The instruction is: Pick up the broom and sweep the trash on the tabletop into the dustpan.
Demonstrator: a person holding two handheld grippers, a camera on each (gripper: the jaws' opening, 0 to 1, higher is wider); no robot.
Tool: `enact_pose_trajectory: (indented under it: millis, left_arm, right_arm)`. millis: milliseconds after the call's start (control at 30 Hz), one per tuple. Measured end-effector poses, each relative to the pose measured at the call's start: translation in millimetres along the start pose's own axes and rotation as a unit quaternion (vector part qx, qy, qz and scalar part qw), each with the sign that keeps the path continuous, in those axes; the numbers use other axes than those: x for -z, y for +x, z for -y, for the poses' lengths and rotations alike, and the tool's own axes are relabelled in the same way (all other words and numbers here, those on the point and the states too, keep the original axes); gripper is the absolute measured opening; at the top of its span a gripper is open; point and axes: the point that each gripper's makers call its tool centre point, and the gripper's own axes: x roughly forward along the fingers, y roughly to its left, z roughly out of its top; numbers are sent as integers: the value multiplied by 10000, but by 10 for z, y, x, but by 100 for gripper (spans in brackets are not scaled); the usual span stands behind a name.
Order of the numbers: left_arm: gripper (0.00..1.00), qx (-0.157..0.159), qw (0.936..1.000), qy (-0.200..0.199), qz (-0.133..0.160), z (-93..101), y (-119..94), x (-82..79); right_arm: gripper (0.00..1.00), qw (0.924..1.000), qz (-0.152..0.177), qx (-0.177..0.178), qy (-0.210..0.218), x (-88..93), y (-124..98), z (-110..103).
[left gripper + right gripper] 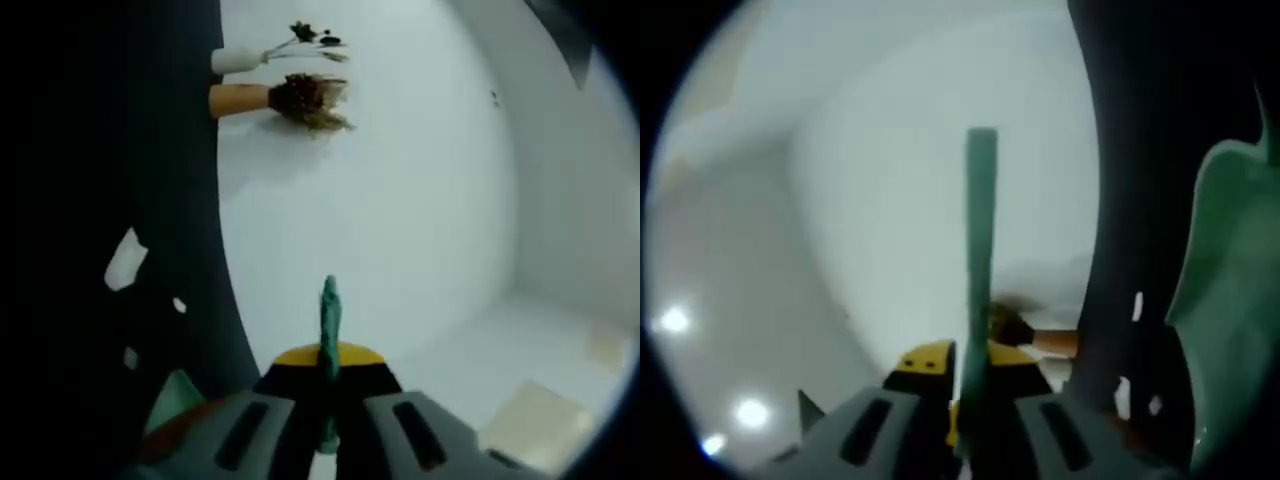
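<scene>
Already both tools had something green in them. My left gripper (pixel 328 440) had its jaws drawn in tight on a slim green handle (pixel 329 330) that stood up between them — I took it for the dustpan's, though the left gripper view never showed what it joined. Beside that gripper, low at the edge of the dark tabletop (pixel 170 200), a pale green sheet (pixel 172 400) peeked out, likely the pan itself. My right gripper (pixel 970 430) was likewise closed on a longer green shaft (pixel 981 230), which I judged to be the broom handle; it ran straight out from the jaws. The broad green dustpan (pixel 1230 300) curved up at the side of the right gripper view, just over the tabletop.

Outward from there, the trash lay as white paper scraps on the dark surface: one larger piece (pixel 125 260) and smaller bits (pixel 179 305) near it, with more white flecks (pixel 1137 306) next to the pan. Past the table, against the white wall, two vases of dried stems (pixel 310 98) sat well apart from the work.

I judged both handles light, stiff plastic and rather smooth — a hold low on the shaft, close to the head, would give the most control, and the thin section might twist between the pads under a sideways push. The scraps looked featherweight; a hard stroke would scatter them.
</scene>
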Motion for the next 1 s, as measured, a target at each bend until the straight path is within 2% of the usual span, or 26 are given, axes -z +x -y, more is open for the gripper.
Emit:
enact_pose_trajectory:
  millis: [267, 433, 733, 900, 1000]
  left_arm:
    - [2, -10, 10000, 55, 72, -27, -27, 43]
    - [3, 10, 10000, 25, 29, -33, -27, 62]
    - [4, 149, 9999, 11, -30, 25, -36, 110]
    - [5, 195, 9997, 137, -86, 58, -40, 154]
    - [4, 228, 9995, 214, -70, 77, -24, 101]
  right_arm:
    - [6, 9999, 77, 97, 116, -48, -15, 35]
    - [5, 9998, -13, 196, 39, -50, -46, 44]
    - [5, 9999, -132, 99, -50, -75, -67, -34]
    - [5, 9999, -102, 69, 80, -176, -65, -35]
    - [5, 9999, -99, 54, 104, -241, -89, -52]
